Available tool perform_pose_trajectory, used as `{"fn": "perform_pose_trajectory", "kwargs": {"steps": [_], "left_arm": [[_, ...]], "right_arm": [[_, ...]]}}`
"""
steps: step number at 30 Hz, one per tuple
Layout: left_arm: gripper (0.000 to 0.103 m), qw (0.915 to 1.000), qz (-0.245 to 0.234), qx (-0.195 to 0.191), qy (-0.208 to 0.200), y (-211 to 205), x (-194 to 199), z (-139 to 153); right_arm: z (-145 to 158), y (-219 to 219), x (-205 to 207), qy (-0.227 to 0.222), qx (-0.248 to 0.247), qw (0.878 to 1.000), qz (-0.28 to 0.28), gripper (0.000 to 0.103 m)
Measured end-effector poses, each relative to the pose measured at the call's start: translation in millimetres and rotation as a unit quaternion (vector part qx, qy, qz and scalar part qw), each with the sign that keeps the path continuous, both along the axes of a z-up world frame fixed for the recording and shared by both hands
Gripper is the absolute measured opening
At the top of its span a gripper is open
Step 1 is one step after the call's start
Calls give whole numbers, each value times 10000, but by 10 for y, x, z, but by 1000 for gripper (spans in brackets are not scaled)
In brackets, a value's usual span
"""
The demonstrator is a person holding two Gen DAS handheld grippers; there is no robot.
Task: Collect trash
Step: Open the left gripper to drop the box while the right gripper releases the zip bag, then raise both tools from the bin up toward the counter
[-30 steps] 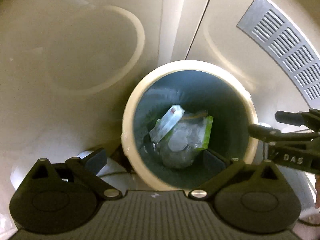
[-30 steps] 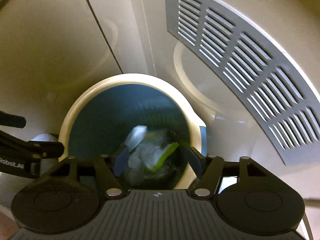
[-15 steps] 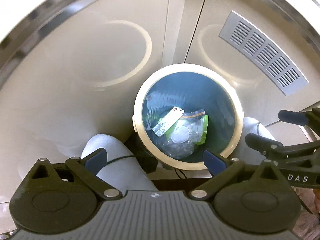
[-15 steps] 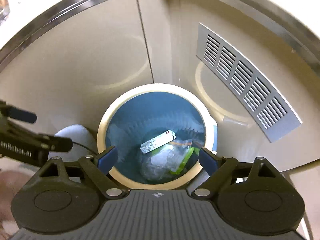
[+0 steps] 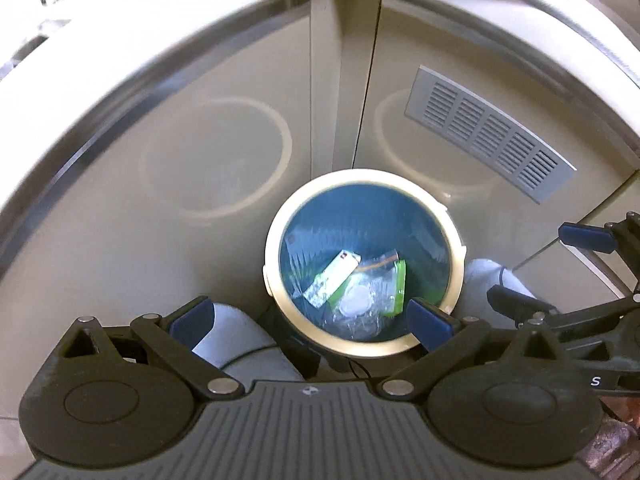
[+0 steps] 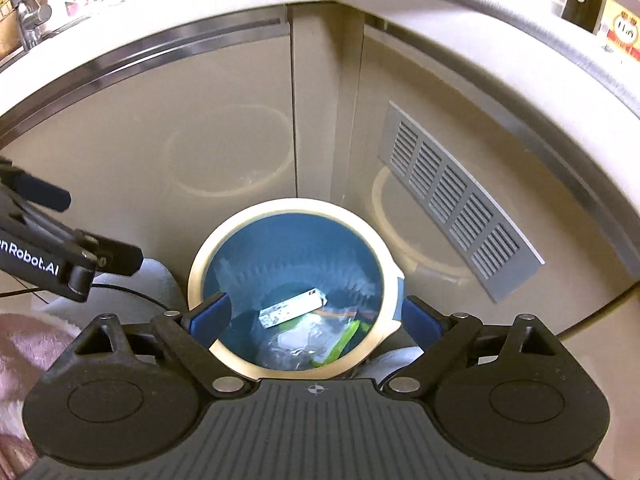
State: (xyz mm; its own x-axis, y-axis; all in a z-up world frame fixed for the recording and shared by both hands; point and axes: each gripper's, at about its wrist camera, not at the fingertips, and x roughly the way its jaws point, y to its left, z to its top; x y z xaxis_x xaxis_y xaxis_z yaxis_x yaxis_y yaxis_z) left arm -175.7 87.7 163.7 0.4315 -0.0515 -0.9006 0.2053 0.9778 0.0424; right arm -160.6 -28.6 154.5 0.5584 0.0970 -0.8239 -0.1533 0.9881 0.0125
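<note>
bin (image 5: 362, 346): round, cream rim, smooth blue inner wall; stands on the floor in the cabinet corner, centre of both wrist views
trash: all at the bin bottom, nothing outside it
wrapper (image 5: 331, 279): flat white strip, crinkled foil end, lies on top, long axis 1 to 7 o'clock in the left view
bag (image 5: 366, 308): clear crumpled plastic, green edge strip, orange line near the top; under and at 4 o'clock of the wrapper, touching it
left gripper (image 5: 310, 318): black linkage, blue pads, jaws spread wide, nothing between them; held above the bin, pointing steeply down
right gripper (image 6: 316, 314): same build, jaws opening, already wide, empty; the pads frame the bin rim at 9 and 3 o'clock in its own view, clear of it
cabinets (image 5: 200, 160): glossy beige doors meeting at a corner post at 12 o'clock; faint reflections of the rim on both
vent (image 5: 490, 132): grey slotted rectangular plate, on the right door at 2 o'clock of the bin
counter (image 6: 460, 12): pale matte edge curving over the doors
legs (image 5: 236, 344): light grey fabric, at 8 and 4 o'clock of the bin in the left view
</note>
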Motion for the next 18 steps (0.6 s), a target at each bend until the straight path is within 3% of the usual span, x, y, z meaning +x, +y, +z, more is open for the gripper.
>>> {"fn": "perform_pose_trajectory", "kwargs": {"steps": [7, 18], "left_arm": [[102, 9997, -47, -25, -222, 22, -58, 113], [102, 9999, -55, -60, -124, 31, -23, 96]], "right_arm": [[87, 6, -49, -154, -41, 9999, -21, 94], [69, 4, -40, -75, -32, 10000, -20, 96]]}}
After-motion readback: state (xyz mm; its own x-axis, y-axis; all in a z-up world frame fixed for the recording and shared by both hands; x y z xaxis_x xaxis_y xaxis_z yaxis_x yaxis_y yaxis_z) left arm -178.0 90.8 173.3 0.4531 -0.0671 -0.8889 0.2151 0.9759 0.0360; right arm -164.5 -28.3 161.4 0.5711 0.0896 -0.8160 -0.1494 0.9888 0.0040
